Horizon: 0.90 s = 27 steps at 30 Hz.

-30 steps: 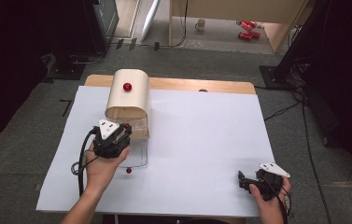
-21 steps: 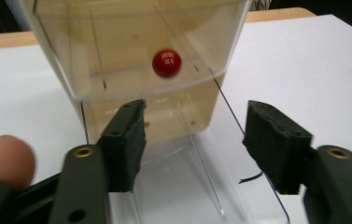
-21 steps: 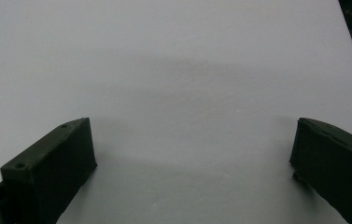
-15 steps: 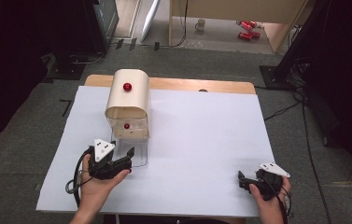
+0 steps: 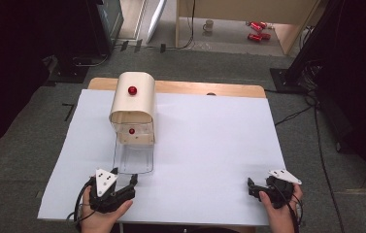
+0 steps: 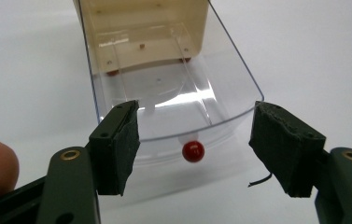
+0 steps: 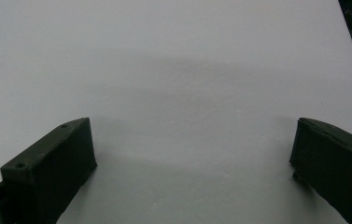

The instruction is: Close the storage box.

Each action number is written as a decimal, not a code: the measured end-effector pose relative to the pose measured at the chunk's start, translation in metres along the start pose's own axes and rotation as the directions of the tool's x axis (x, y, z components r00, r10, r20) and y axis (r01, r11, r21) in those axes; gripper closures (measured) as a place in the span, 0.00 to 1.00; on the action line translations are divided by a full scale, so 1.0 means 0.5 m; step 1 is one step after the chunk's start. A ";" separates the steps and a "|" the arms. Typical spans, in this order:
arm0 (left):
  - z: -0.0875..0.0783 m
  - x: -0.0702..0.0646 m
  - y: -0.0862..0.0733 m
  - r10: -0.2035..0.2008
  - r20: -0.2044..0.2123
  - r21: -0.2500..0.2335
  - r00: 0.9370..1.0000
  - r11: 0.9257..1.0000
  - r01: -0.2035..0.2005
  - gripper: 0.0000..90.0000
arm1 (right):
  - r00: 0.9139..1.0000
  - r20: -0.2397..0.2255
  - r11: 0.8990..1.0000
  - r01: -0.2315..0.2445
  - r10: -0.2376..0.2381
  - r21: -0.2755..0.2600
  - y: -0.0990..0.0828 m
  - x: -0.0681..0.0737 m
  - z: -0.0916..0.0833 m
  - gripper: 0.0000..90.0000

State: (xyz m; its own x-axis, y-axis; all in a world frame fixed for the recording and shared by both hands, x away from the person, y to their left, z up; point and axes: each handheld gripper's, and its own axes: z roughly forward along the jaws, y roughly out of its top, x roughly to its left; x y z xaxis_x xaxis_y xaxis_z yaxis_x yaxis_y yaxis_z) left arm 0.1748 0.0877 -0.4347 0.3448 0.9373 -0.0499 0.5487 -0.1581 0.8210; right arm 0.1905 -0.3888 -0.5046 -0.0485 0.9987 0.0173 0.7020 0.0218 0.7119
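Note:
A pale wooden box (image 5: 132,104) with a rounded top and a red knob (image 5: 132,90) stands on the white sheet. A clear plastic drawer (image 5: 133,158) is pulled out of its front toward me. In the left gripper view the drawer's front wall (image 6: 173,130) and its small red knob (image 6: 193,150) sit just beyond and between the open jaws. My left gripper (image 5: 124,175) (image 6: 194,144) is open, close to the drawer front and apart from it. Near the front right corner my right gripper (image 5: 251,188) (image 7: 192,163) is open over bare paper.
A white sheet (image 5: 209,145) covers the wooden table (image 5: 195,88). A second red dot (image 5: 131,131) shows at the box's mouth. Dark floor, cables and stands surround the table; a mug (image 5: 208,25) and red cans (image 5: 254,30) lie far behind.
My left gripper has drawn back from over the drawer toward the table's near edge. The drawer stays pulled out. The right gripper has not moved.

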 end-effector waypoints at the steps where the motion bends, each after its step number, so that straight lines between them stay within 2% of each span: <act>1: 0.000 -0.001 -0.006 -0.007 -0.002 0.001 1.000 1.000 0.007 0.37 | 1.000 0.000 1.000 0.000 0.000 0.000 0.000 0.000 0.000 0.00; 7: 0.003 -0.003 -0.037 -0.033 -0.011 0.033 0.999 0.999 0.033 0.41 | 1.000 0.000 1.000 0.001 -0.001 -0.002 0.000 0.000 0.000 0.00; 13: 0.016 -0.012 -0.061 -0.010 -0.015 0.059 1.000 0.998 0.010 0.48 | 1.000 0.000 1.000 0.000 0.000 -0.001 0.000 0.000 0.000 0.00; 23: 0.054 -0.020 -0.066 0.011 -0.037 0.069 0.999 0.998 -0.008 0.67 | 1.000 0.000 1.000 0.001 -0.001 -0.002 0.000 0.000 0.000 0.00; 27: 0.065 -0.019 -0.067 0.017 -0.045 0.078 0.999 0.997 -0.014 0.71 | 1.000 -0.001 1.000 0.002 -0.002 -0.003 -0.001 0.000 0.000 0.00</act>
State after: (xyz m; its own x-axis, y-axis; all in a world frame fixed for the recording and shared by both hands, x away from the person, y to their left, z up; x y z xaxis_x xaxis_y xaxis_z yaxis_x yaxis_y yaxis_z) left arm 0.1778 0.0739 -0.4802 0.3195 0.9475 -0.0101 0.6017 -0.1946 0.7746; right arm 0.1902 -0.3889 -0.5047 -0.0502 0.9986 0.0166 0.7001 0.0233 0.7137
